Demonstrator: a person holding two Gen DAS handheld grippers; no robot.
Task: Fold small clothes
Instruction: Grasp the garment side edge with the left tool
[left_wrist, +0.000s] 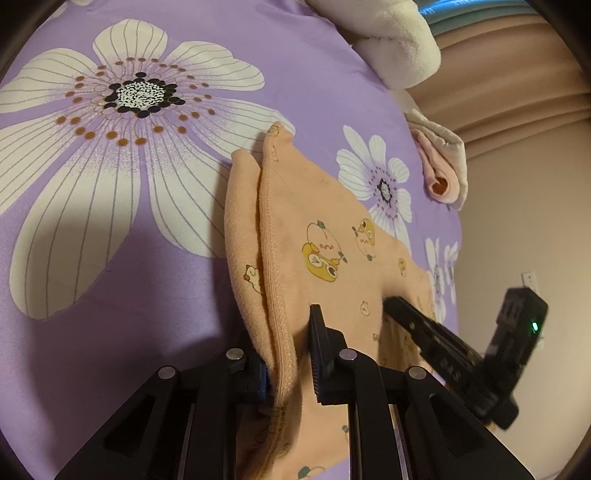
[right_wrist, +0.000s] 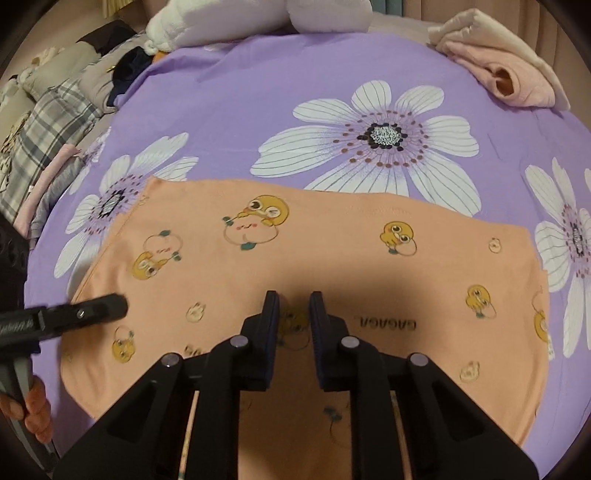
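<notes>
1. Closest, the left gripper (left_wrist: 291, 350) is clenched on a raised fold of the peach garment (left_wrist: 325, 221), its ribbed edge passing between the fingers.
2. The right gripper (right_wrist: 293, 314) hovers with its jaws slightly parted over the garment's near part, gripping nothing; the cloth lies flat beneath it.
3. The garment, printed with little cartoon ducks, is spread across the purple flowered bedsheet (right_wrist: 240, 110).
4. Farther off, a folded pink cloth (right_wrist: 517, 81) rests at the sheet's far right, and a white plush blanket (right_wrist: 229, 26) lies beyond.
</notes>
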